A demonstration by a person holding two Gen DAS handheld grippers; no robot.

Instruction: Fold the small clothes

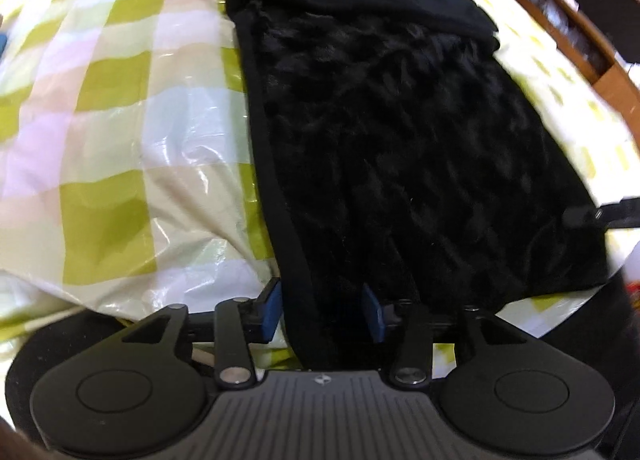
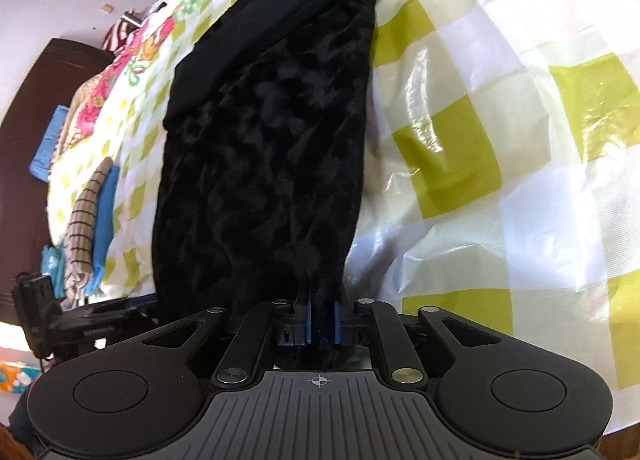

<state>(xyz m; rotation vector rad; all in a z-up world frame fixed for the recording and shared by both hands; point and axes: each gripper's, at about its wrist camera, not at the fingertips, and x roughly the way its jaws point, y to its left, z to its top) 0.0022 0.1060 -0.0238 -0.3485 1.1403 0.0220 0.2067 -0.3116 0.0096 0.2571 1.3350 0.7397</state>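
Your black fleece garment (image 1: 400,147) lies lengthwise down the middle of the checked plastic cover (image 1: 112,107), its smooth band end toward the far edge and its near end reaching back to you at the near edge. The left gripper (image 1: 322,310) stands partly open, its blue pads either side of the garment's near left corner; the cloth's bound edge runs between them, but I judge the pads are not yet pinching. The right gripper (image 2: 322,324) is nearly closed, with the near right corner bunched between its pads.

The risk here is an uneven lift: if you raise both ends with only the right corner held, the left one will slip out and the fold will skew. The plush pile is thick, so a shallow bite may catch only the top layer. The cover is glossy and loose; dragging the garment could wrinkle it.

Striped and blue clothes (image 2: 92,215) lie along the left edge.
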